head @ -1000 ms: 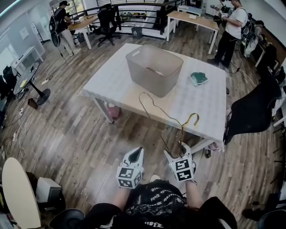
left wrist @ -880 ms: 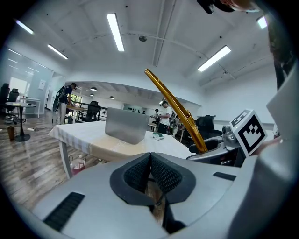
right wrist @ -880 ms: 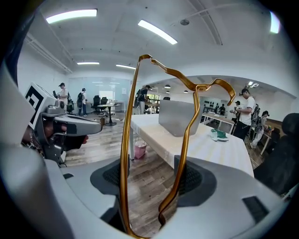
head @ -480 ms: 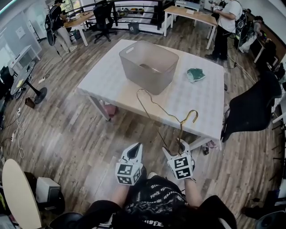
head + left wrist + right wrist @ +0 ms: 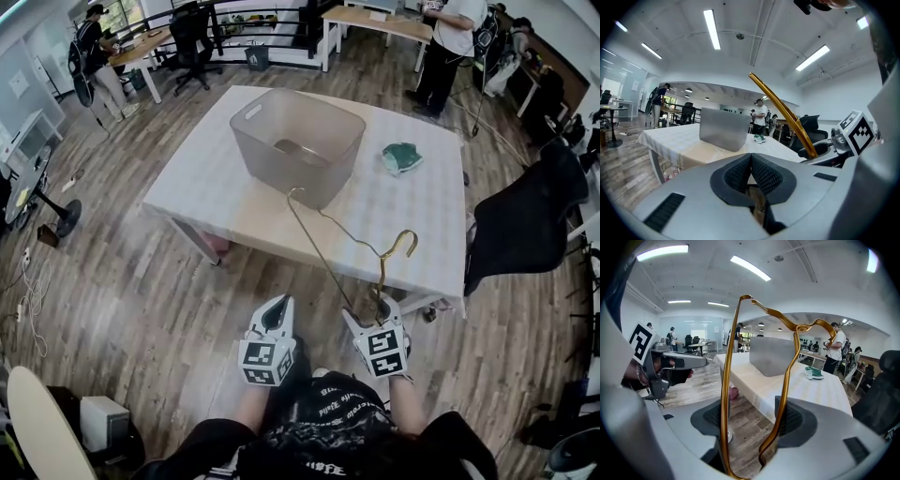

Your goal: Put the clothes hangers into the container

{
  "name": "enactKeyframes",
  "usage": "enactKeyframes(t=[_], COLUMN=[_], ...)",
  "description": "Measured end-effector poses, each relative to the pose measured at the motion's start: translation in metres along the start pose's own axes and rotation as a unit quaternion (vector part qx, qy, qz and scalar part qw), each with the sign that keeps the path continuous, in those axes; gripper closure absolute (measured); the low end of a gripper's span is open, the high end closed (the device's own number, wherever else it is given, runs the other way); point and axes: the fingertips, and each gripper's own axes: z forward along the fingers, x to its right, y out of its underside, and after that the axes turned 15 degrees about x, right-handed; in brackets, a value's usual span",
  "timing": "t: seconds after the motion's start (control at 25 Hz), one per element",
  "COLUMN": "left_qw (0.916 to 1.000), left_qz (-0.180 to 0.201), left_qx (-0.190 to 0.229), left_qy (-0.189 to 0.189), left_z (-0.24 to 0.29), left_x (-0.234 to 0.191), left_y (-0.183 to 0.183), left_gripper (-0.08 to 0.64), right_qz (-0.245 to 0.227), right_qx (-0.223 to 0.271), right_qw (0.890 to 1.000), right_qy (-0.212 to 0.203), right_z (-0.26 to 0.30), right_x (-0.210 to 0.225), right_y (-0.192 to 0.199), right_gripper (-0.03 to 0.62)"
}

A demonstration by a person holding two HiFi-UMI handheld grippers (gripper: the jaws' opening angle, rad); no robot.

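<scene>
1. Wood-plank floor (image 5: 141,281) was seen across an open office. Desks (image 5: 375,19) and standing people (image 5: 450,37) were ranged along the far side, and a black chair (image 5: 525,225) was parked off the table's right end.
2. Centre stage, a table (image 5: 216,178) covered in a pale checked cloth was shown. A small green item (image 5: 401,157) was laid on it, to the right of the container.
3. That translucent grey container (image 5: 298,141) was set upright on the table's far half. Something thin and curved was glimpsed at its bottom, too faint to be named.
4. The gold hanger (image 5: 403,234) was held in the air over the table's near edge, outside the container. Its far corner was lined up against the container's near wall in the head view.
5. The right gripper (image 5: 372,314) was clamped on that hanger, its jaws set wide with one wire pressed at each pad.
6. The left gripper (image 5: 275,317) was held just beside it, jaws pressed together with nothing between them.
</scene>
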Motion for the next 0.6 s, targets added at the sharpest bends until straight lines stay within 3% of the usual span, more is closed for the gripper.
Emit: enactKeyframes(t=[0.6], left_qw=[0.9988], left_qz=[0.006], left_qx=[-0.004], left_qy=[0.048], left_z=[0.175], left_x=[-0.152], left_y=[-0.036], left_gripper=[0.54], right_qz=[0.001], right_qx=[-0.013], right_qw=[0.998], right_qy=[0.069], right_z=[0.179], right_x=[0.061], right_y=[-0.069], right_gripper=[0.285])
